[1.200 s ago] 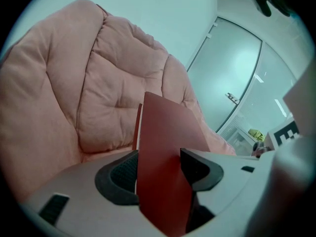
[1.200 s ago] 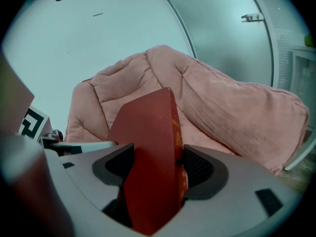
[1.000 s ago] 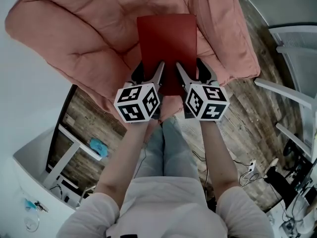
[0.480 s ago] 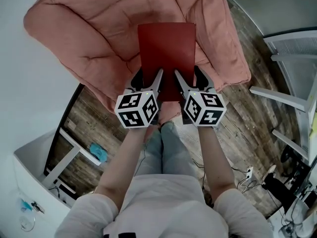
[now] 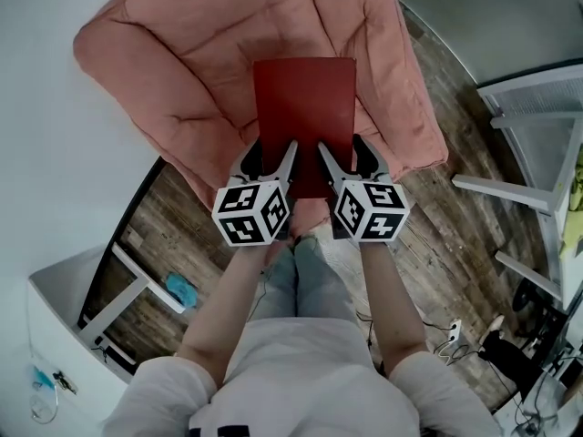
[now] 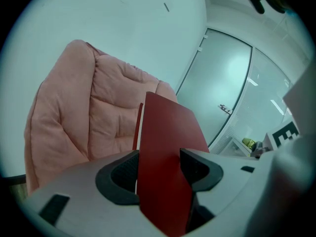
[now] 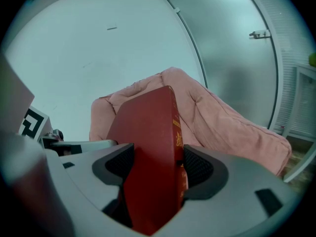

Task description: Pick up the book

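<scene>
A dark red hardcover book (image 5: 303, 107) is held flat in front of me, above a pink padded cushion seat (image 5: 182, 53). My left gripper (image 5: 271, 159) is shut on its near left edge, and my right gripper (image 5: 344, 155) is shut on its near right edge. In the left gripper view the book (image 6: 165, 132) stands clamped between both pads, at my left gripper (image 6: 158, 174). In the right gripper view the book (image 7: 148, 132) shows gold print on its spine and fills the gap of my right gripper (image 7: 155, 169).
Wooden plank floor (image 5: 455, 235) lies under the seat. White frame legs (image 5: 510, 189) stand at the right and a white table (image 5: 64, 289) at the lower left, with a blue object (image 5: 180, 289) on the floor. Cables (image 5: 455, 330) trail near my feet. A glass door (image 6: 227, 83) is behind.
Both grippers keep the same hold on the book. The pink seat has slid right and shrunk in the head view, and the book sits slightly lower in the frame.
</scene>
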The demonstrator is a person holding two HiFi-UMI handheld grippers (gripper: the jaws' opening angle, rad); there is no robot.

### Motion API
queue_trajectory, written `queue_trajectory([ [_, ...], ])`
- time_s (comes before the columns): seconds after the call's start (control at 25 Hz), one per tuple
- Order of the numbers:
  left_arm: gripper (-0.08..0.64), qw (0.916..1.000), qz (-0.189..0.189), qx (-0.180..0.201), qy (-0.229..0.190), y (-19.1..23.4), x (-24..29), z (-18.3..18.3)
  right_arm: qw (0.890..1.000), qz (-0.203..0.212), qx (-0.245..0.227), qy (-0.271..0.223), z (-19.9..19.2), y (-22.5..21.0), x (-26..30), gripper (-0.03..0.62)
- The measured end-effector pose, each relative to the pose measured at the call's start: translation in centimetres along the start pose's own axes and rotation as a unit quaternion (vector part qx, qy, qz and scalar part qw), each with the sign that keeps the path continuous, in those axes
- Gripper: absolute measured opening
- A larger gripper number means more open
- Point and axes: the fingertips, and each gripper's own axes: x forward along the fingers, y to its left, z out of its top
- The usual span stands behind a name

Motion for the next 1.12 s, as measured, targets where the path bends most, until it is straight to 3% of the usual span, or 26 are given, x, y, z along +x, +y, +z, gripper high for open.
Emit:
queue_trajectory([
  [0.6,0.242,0.9992,-0.008,0.026,-0.028,-2.8,-4.0,4.8,1.000,0.009,-0.008,-0.019,4.5,2.7,-3.8,0.318],
  [1.12,0.232,0.9966,-0.015,0.030,-0.076,-4.9,-7.9,9.6,0.998,0.019,-0.023,-0.049,8.9,5.5,-7.0,0.318],
])
